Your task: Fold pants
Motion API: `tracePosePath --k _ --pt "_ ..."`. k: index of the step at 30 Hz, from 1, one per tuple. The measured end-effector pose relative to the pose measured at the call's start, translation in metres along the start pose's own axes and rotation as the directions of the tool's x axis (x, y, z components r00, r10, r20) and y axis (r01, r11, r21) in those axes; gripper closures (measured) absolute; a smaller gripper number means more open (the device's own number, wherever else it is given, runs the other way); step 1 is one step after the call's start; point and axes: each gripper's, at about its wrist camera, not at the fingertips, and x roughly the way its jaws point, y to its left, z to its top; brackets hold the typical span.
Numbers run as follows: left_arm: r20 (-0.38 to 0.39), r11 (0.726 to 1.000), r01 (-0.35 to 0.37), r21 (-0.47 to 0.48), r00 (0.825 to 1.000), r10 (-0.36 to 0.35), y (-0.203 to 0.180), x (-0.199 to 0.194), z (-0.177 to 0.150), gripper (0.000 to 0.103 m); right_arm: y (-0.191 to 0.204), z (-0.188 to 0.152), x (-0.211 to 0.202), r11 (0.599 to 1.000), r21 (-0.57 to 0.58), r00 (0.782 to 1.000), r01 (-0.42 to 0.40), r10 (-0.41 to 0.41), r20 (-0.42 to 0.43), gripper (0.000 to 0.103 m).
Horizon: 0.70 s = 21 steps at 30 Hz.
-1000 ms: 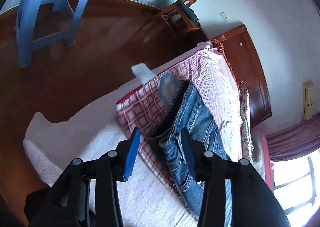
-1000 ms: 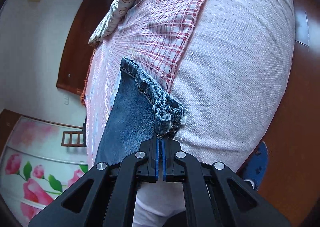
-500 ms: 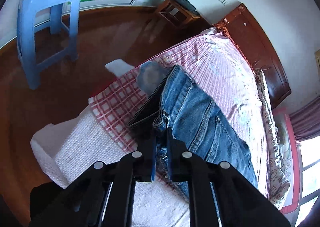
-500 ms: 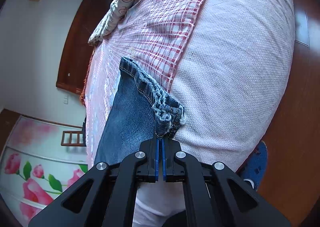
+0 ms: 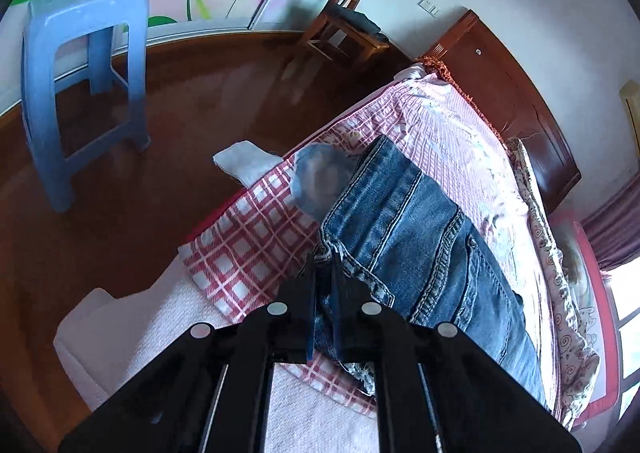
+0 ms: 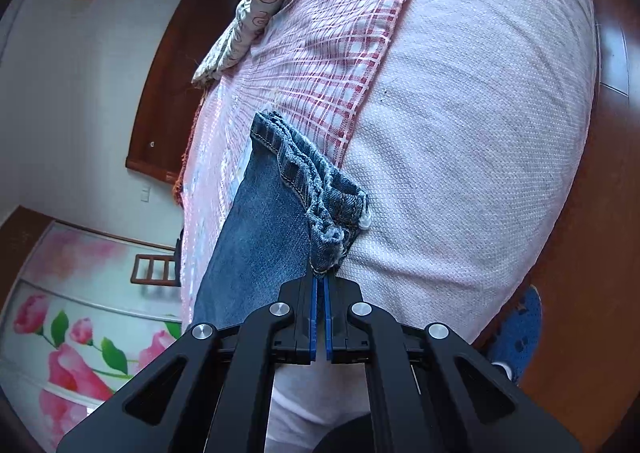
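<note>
A wide bed (image 5: 168,337) with a pale pink textured cover fills both views, standing on a dark wooden floor (image 5: 180,101). A red-and-white checked sheet (image 5: 248,253) lies across it. On the sheet rest blue denim pants (image 5: 420,237), stretched along the bed. A blue plastic stool (image 5: 80,77) stands on the floor, well apart from the bed. The left gripper (image 5: 323,289) is clenched on the waistband end of the pants. The right gripper (image 6: 320,285) is clenched on the bunched, frayed hem end (image 6: 328,221).
</note>
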Motion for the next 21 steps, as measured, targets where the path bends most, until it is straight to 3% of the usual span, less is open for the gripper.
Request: tracePosePath --k 4,7,9,11,12,14,16,18,20,21 --pt "0.012 0.999 0.039 -0.025 0.999 -0.039 0.003 -0.014 -0.003 0.097 0.009 0.002 0.001 0.998 -0.020 0.998 0.064 -0.064 -0.004 0.102" --pt "-0.021 1.000 0.016 0.010 1.000 -0.016 0.001 -0.006 -0.002 0.097 0.010 0.001 0.001 0.997 -0.022 0.997 0.080 -0.080 -0.013 0.103" --pt "-0.068 1.000 -0.026 -0.013 0.997 0.025 0.008 0.003 0.005 0.085 0.012 0.002 -0.002 0.997 -0.003 0.996 0.082 -0.082 -0.029 0.100" --pt "-0.015 0.990 -0.136 -0.037 0.991 0.135 0.009 -0.008 0.011 0.067 0.015 -0.001 -0.014 0.988 0.034 0.989 0.151 -0.150 -0.011 0.085" --pt "0.028 0.982 -0.186 -0.038 0.982 0.187 0.008 -0.017 0.011 0.067 0.017 -0.004 -0.025 0.987 0.048 0.987 0.155 -0.156 0.022 0.084" --pt "0.087 0.979 -0.202 0.005 0.976 0.201 -0.005 -0.030 0.008 0.066 0.025 -0.013 -0.042 0.991 0.050 0.988 0.121 -0.125 0.090 0.084" --pt "0.089 0.987 -0.124 0.099 0.989 0.116 -0.034 -0.033 0.003 0.063 0.048 -0.021 -0.039 0.998 -0.011 0.995 0.054 -0.053 0.089 0.084" --pt "0.048 0.975 0.012 0.224 0.999 -0.023 -0.076 -0.029 -0.009 0.037 0.088 -0.031 -0.014 0.994 -0.094 0.999 -0.050 0.051 0.003 0.084" --pt "-0.015 0.923 0.140 0.357 0.989 -0.145 -0.120 -0.019 -0.030 0.034 0.143 -0.052 0.030 0.970 -0.176 0.980 -0.168 0.144 -0.139 0.084" --pt "-0.050 0.896 0.176 0.407 0.984 -0.171 -0.137 -0.012 -0.042 0.030 0.173 -0.066 0.055 0.948 -0.218 0.959 -0.232 0.185 -0.214 0.084"
